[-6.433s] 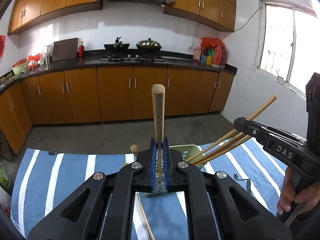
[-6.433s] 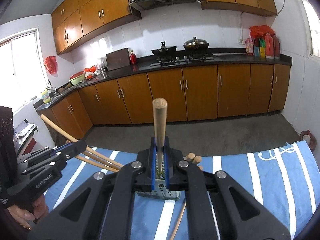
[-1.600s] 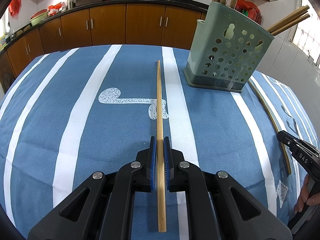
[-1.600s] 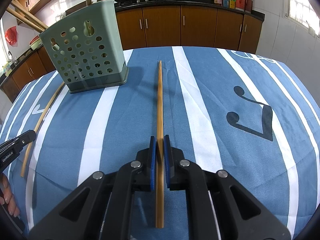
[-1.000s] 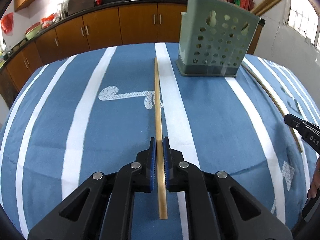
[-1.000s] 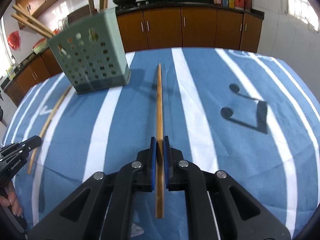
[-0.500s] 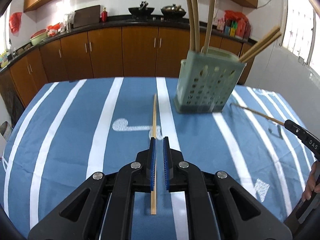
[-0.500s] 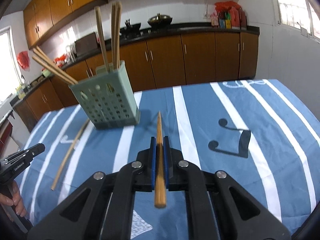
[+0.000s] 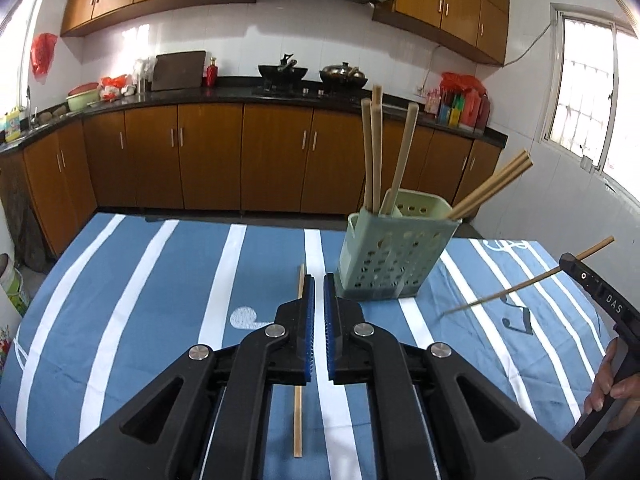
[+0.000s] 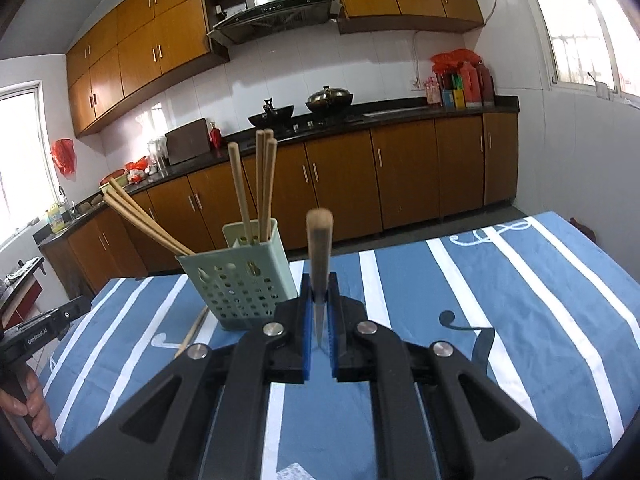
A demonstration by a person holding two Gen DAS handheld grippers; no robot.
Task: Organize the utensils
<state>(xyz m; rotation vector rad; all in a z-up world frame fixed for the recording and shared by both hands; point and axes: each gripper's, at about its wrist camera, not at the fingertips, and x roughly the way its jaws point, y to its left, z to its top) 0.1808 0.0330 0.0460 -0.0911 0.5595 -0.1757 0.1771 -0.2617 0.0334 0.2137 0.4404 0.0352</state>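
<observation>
A pale green perforated utensil holder stands on the blue striped tablecloth with several wooden chopsticks in it; it also shows in the right wrist view. My left gripper is raised above the cloth with its jaws a narrow gap apart and nothing between them. One chopstick lies on the cloth below it, left of the holder. My right gripper is shut on a chopstick and holds it tilted up in the air, right of the holder. That gripper with its chopstick shows at the right of the left wrist view.
Brown kitchen cabinets and a dark counter with a stove and pans run behind the table. A window is on the right wall. The table's far edge lies just behind the holder.
Both grippers have risen from the cloth. The right one has lifted its chopstick and tipped it upward. The left one has left its chopstick lying on the cloth.
</observation>
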